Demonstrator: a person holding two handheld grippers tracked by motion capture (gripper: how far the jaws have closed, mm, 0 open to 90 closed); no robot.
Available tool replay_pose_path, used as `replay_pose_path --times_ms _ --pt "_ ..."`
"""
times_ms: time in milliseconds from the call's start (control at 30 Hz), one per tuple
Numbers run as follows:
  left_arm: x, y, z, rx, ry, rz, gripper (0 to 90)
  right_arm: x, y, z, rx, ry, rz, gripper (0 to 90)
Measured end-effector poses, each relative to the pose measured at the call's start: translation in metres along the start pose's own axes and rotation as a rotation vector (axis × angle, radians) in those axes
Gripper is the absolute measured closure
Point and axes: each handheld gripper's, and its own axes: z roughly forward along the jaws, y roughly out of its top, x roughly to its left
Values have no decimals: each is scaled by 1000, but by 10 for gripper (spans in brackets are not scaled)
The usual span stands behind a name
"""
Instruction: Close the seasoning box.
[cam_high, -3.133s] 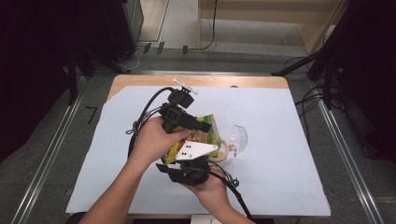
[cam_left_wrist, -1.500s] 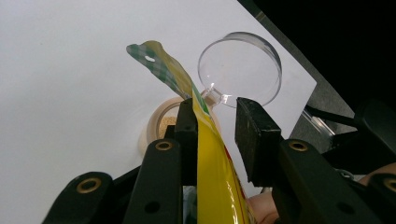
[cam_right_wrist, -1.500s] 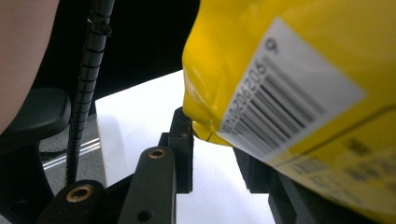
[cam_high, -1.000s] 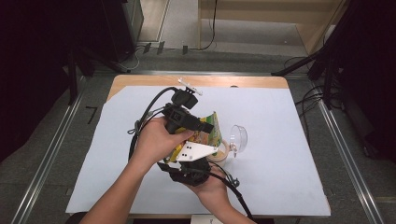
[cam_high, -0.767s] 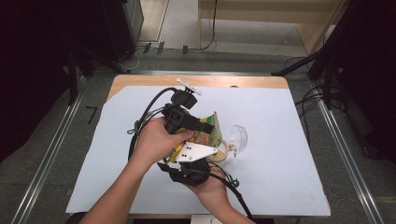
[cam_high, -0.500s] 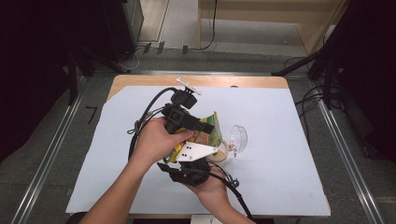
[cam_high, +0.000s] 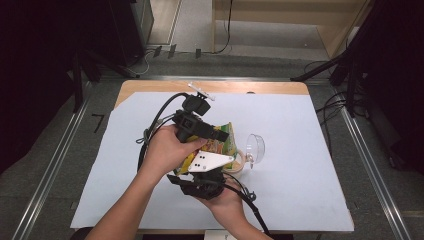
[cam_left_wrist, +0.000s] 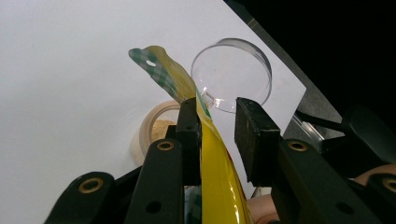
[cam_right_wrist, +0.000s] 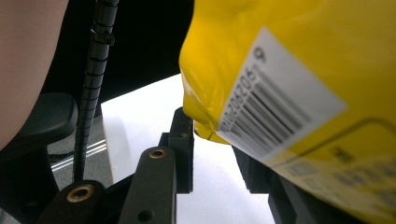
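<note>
While a person's two hands meet over the middle of the bench (cam_high: 310, 130), each holds a pair of tongs at a yellow snack bag (cam_high: 222, 145). The bag is lifted above a small tan cup (cam_left_wrist: 156, 128) of brownish crumbs, with a clear plastic lid (cam_left_wrist: 233, 74) tilted just beside it. The left tongs (cam_left_wrist: 217, 123) are partly spread, the bag's top edge lying against one jaw. The right tongs (cam_right_wrist: 219, 154) are also partly spread around the bag's bottom corner; whether they pinch it cannot be told.
</note>
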Motion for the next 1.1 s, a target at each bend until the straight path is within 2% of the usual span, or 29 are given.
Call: replay_pose_path --times_ms 167,1100 --pt "0 0 1 0 3 1 719 -1 0 0 7 -7 -9 712" --pt "3 3 -2 -29 -1 -4 714 -2 4 -1 7 -10 11 717"
